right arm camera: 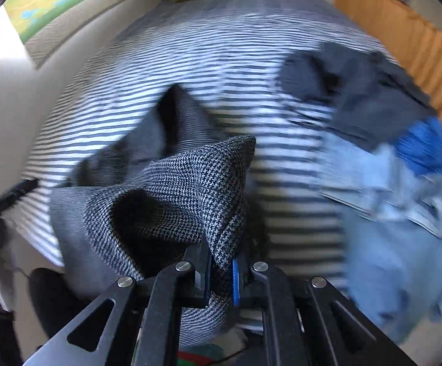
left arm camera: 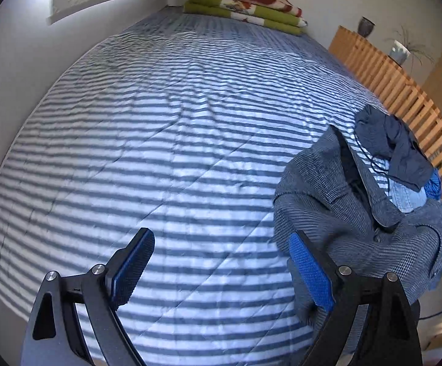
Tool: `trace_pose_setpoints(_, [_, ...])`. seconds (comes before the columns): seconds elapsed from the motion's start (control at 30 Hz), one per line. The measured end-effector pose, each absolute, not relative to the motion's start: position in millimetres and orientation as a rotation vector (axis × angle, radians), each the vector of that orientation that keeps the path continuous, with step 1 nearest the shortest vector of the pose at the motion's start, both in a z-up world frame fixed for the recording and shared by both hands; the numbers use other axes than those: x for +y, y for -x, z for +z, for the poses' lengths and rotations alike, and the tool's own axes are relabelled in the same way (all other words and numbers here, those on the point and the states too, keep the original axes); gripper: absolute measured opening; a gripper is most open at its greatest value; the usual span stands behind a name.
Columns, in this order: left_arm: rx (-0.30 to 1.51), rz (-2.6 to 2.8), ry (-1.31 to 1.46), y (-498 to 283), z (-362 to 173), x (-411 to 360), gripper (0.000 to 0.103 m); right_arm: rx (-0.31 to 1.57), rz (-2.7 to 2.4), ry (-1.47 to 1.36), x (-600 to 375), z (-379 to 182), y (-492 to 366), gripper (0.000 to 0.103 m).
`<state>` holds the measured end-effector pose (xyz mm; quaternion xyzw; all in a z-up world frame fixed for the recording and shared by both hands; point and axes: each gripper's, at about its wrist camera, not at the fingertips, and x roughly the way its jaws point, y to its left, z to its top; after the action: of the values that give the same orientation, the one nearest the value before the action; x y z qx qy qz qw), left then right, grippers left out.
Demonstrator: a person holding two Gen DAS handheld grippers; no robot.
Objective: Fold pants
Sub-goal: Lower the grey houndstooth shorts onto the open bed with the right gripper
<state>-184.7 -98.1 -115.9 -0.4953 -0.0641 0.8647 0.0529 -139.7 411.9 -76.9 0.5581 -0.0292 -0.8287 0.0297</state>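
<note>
The right gripper [right arm camera: 221, 270] has its jaws pinched nearly together on a fold of the grey houndstooth pants [right arm camera: 187, 189], the cloth squeezed between the blue pads [right arm camera: 235, 280] and bunching up just ahead of them. The left gripper [left arm camera: 217, 262] stands wide open with nothing between its fingers; its right pad [left arm camera: 310, 271] is just beside, perhaps touching, the edge of the same pants [left arm camera: 343, 207], though the contact cannot be told for sure.

The pants lie crumpled at the near right part of the bed, one dark leg trailing forward across the blue-and-white striped quilt [left arm camera: 166, 140]. Just beyond them, at the bed's right edge, sits a heap of other clothes: a dark navy garment [left arm camera: 394, 143] on top, light blue denim [left arm camera: 407, 195] beneath it and a bright blue piece [left arm camera: 433, 184] at the side. The right wrist view is blurred there.

Along the right side runs a slatted wooden rail [left arm camera: 397, 79], with a dark vase [left arm camera: 366, 26] and a potted plant [left arm camera: 400, 50] above it. At the far end of the bed rest folded green, white and red blankets [left arm camera: 245, 6] against the wall.
</note>
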Motion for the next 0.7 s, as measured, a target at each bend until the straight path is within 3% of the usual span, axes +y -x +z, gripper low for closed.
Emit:
trace_pose_setpoints(0.13, [-0.109, 2.534, 1.499, 226, -117, -42, 0.092, -0.192, -2.533, -1.813, 452, -97, 130, 0.009])
trace_pose_setpoints(0.23, [-0.038, 2.457, 1.501, 261, -124, 2, 0.092, -0.165, -2.499, -1.821, 454, -105, 129, 0.012])
trace_pose_setpoints(0.3, [0.011, 2.408, 1.532, 285, -135, 27, 0.093, -0.161, -2.485, -1.828, 456, -103, 127, 0.019])
trace_pose_setpoints(0.4, [0.124, 2.387, 1.590, 317, -159, 55, 0.093, -0.228, -2.479, -1.795, 464, -97, 127, 0.051])
trace_pose_setpoints(0.53, [0.103, 2.269, 1.667, 344, -192, 79, 0.091, -0.295, -2.490, -1.734, 462, -86, 135, 0.065])
trace_pose_setpoints(0.57, [0.093, 2.249, 1.674, 346, -197, 82, 0.082, -0.274, -2.489, -1.744, 457, -88, 138, 0.071])
trace_pose_setpoints(0.7, [0.102, 2.256, 1.664, 347, -202, 90, 0.056, -0.196, -2.439, -1.844, 438, -120, 158, 0.069])
